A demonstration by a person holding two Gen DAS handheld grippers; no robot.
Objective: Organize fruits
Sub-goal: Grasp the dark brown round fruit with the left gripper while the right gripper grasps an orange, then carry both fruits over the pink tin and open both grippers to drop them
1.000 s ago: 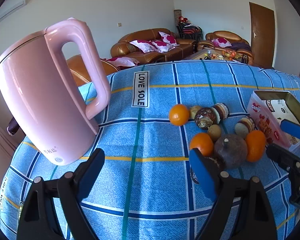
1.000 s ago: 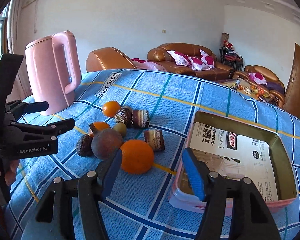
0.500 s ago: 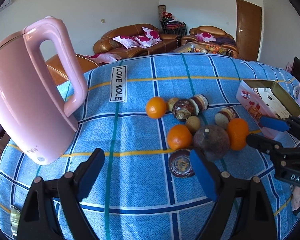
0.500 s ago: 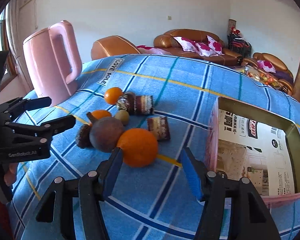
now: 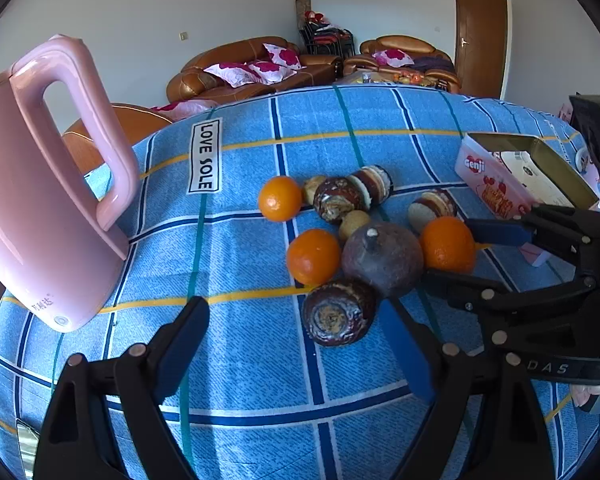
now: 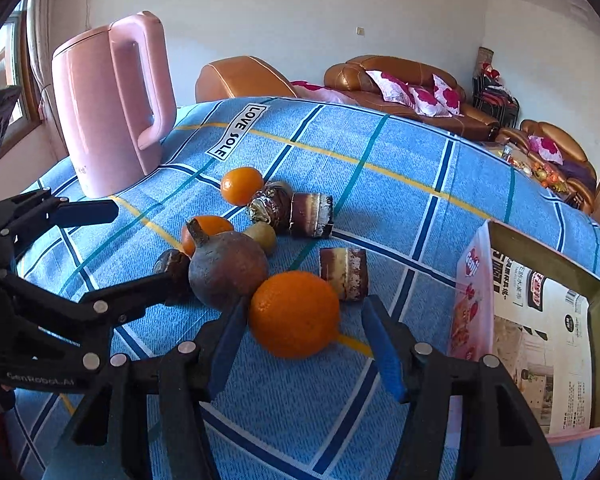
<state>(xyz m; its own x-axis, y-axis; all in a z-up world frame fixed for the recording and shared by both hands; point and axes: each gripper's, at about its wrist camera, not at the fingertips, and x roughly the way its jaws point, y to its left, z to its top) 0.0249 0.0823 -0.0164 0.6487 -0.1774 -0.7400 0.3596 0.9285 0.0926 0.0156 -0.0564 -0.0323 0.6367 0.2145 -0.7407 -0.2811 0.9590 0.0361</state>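
A cluster of fruit lies on the blue checked cloth: three oranges, a large dark purple fruit, several brown pieces and a small yellowish fruit. My right gripper is open, its blue pads on either side of the nearest orange, not touching it; it also shows in the left wrist view. My left gripper is open and empty, just short of a brown round fruit; it also shows in the right wrist view. An open pink tin box stands right of the fruit.
A tall pink kettle stands on the table's left side, also in the right wrist view. A "LOVE SOLE" label marks the cloth. Brown sofas with cushions stand beyond the table.
Both grippers have moved in toward the fruit cluster. The right gripper now straddles the nearest orange; the left one has come close to the brown round fruit. No fruit has moved.
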